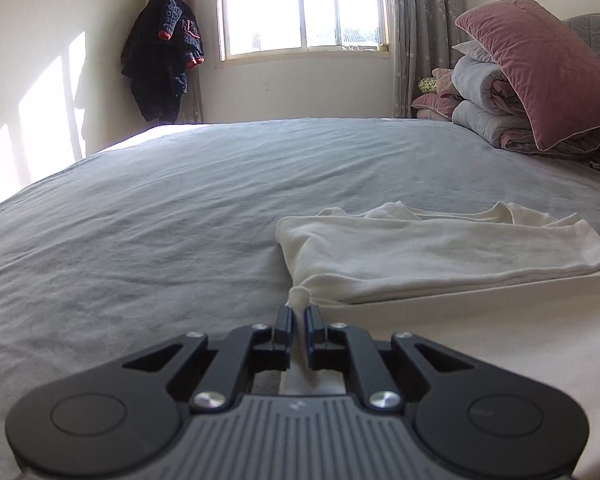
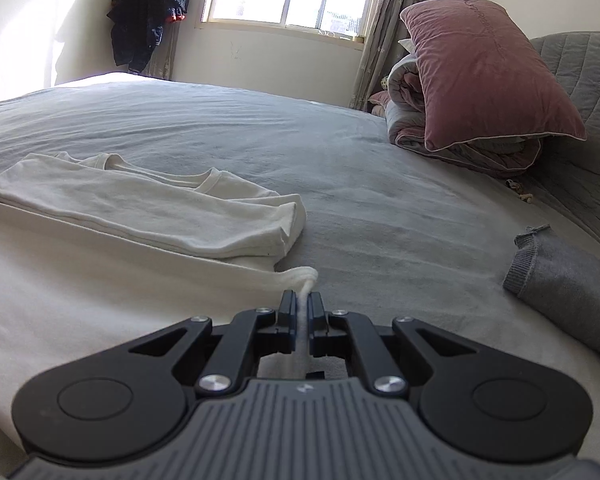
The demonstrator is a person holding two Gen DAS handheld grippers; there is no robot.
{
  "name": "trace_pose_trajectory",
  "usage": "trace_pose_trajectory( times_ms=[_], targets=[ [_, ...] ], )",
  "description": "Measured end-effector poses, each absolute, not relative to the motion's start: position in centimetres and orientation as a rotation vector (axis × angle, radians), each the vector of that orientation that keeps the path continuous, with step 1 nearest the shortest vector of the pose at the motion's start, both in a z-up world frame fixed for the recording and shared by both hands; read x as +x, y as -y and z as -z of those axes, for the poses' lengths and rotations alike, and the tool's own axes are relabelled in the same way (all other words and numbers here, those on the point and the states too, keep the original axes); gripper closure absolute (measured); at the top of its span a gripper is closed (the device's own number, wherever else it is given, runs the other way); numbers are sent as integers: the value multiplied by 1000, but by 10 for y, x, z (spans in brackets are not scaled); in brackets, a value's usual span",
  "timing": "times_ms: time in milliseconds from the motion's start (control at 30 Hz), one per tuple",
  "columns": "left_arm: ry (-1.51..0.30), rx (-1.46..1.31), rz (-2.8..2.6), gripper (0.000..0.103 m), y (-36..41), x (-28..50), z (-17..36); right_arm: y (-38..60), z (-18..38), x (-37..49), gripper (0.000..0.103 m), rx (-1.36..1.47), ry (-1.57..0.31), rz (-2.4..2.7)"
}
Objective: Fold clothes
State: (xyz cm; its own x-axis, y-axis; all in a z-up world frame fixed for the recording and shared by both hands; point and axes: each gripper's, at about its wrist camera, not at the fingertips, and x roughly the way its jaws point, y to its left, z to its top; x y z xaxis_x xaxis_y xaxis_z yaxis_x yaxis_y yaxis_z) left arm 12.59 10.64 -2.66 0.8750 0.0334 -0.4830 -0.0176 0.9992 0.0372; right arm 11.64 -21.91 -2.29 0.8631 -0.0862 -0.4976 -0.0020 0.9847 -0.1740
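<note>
Between the left gripper (image 1: 298, 312) fingers, a bunched corner of the white shirt (image 1: 440, 252) is sitting pinched; right gripper (image 2: 304, 300) is clamping the other near corner. Shirt is lying on the grey bed (image 1: 160, 208), sleeves already lying folded across the body, lengthwise fold looking left. Grey folded garment (image 2: 564, 292) is lying well apart at right.

Shirt (image 2: 140, 204) lies on bed (image 2: 360, 184) — sleeves folded over its body, left gripper (image 1: 299, 312) at one near corner, right gripper (image 2: 304, 298) at other; folded cloth (image 2: 568, 280) right of shirt, pillow (image 2: 488, 68) atop quilt (image 2: 412, 120) behind, window (image 1: 300, 4) beyond
</note>
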Motion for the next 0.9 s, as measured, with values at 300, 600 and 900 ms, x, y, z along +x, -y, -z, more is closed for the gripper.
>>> trace_pose_trajectory(
  times_ms=[300, 600, 900],
  targets=[
    [-544, 41, -57, 46, -112, 124, 24, 227, 17, 116, 69, -130, -582, 20],
    [-499, 21, 88, 73, -95, 73, -1, 213, -20, 64, 43, -83, -514, -107],
    [-545, 100, 270, 74, -53, 48, 28, 109, -1, 35, 47, -158, -521, -317]
  ],
)
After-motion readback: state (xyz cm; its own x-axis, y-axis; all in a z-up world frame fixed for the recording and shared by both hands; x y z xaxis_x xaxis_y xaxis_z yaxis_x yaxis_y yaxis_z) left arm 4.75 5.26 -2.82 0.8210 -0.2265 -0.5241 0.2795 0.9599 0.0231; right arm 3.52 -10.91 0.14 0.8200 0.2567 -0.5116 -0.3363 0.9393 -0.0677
